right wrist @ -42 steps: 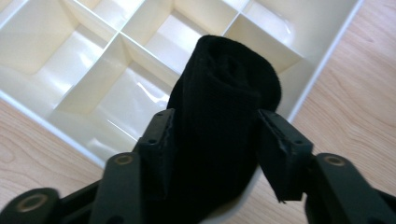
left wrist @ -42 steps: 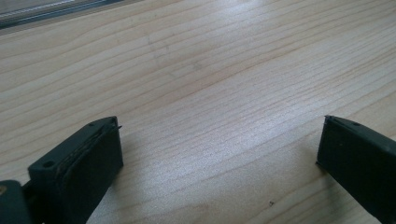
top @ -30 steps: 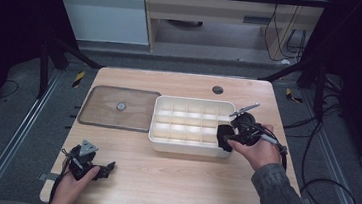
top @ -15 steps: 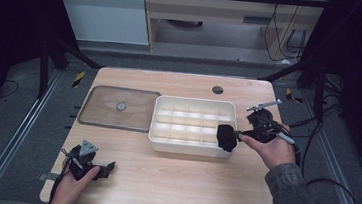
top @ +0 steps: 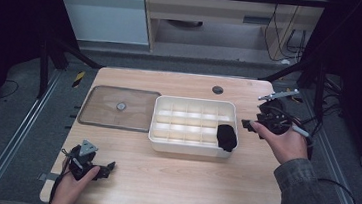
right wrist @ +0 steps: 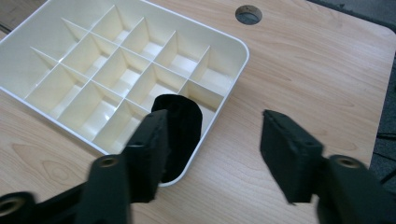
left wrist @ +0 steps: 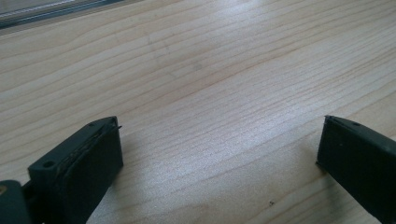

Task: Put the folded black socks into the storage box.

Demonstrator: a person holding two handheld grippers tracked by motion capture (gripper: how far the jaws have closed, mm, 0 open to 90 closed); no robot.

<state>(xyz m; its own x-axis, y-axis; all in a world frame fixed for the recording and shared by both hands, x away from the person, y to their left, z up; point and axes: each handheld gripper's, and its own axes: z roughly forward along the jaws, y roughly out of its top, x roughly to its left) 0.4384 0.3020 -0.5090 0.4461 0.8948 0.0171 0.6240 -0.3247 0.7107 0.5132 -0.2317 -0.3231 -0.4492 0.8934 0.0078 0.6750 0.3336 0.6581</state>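
The right hand-held gripper [right wrist: 212, 156], half open and just closing on nothing, hangs beside the white tray [right wrist: 236, 74]; a black cloth [right wrist: 184, 126] fills the nearest compartment. The left hand-held gripper [left wrist: 219, 154] stands wide over the bare bench [left wrist: 210, 70].

We are looking at a cream-white compartment tray [top: 192, 125] carrying a black cloth bundle [top: 226, 137] in its near right corner. Left of the tray, a clear brown-tinted lid [top: 118, 107] is showing pale wood grain through it, the light wooden table [top: 176, 182] beneath striped with fine darker lines.
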